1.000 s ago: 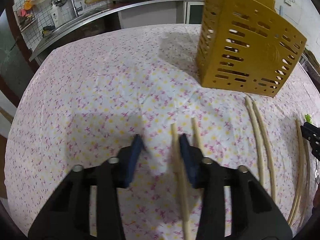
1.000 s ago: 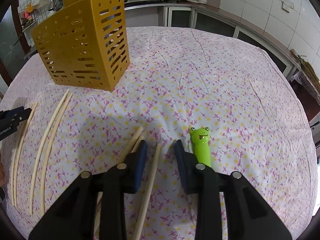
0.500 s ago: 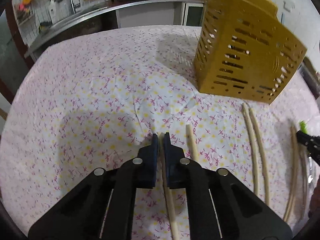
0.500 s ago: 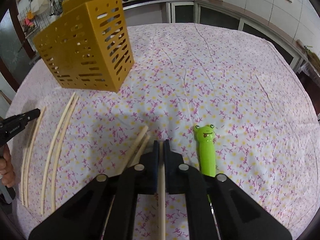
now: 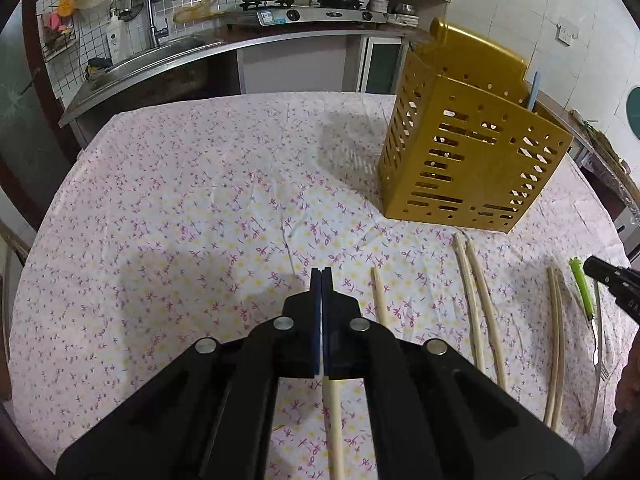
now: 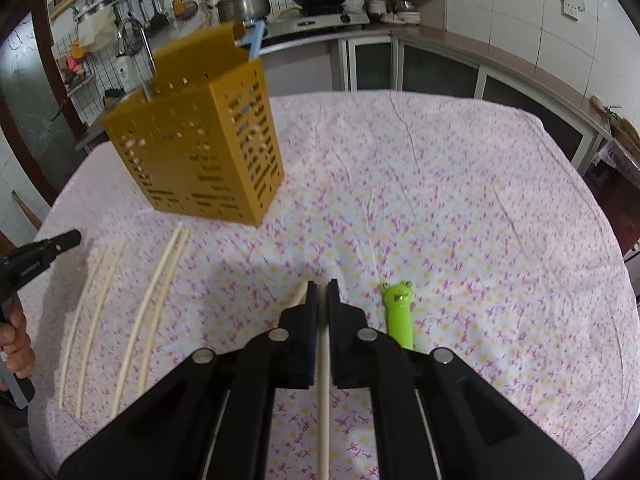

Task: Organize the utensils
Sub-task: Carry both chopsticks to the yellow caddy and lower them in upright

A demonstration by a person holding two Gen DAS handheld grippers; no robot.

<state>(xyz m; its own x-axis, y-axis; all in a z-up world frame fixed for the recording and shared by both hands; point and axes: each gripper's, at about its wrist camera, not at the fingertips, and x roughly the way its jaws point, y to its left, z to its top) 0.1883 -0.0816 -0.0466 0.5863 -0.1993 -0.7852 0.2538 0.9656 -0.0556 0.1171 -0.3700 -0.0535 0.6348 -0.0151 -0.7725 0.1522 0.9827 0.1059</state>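
Observation:
A gold slotted utensil holder [image 5: 468, 160] stands on the flowered tablecloth; it also shows in the right wrist view [image 6: 200, 160]. My left gripper [image 5: 321, 276] is shut on a pale chopstick [image 5: 334, 420] and holds it above the cloth. My right gripper [image 6: 322, 290] is shut on another chopstick [image 6: 323, 400], also lifted. Several chopsticks [image 5: 480, 300] lie on the cloth between the grippers [image 6: 152, 308]. A green frog-handled fork [image 6: 398, 316] lies right of my right gripper.
A blue-handled utensil [image 6: 254, 42] stands in the holder. A single chopstick [image 5: 378, 296] lies just right of my left gripper. One more [image 6: 298, 298] lies by my right gripper's left finger. A kitchen counter with a sink [image 5: 140, 64] and a stove [image 5: 304, 16] lies beyond the table.
Both grippers closed on a chopstick each, then rose off the cloth with them, so the table now sits lower in both views.

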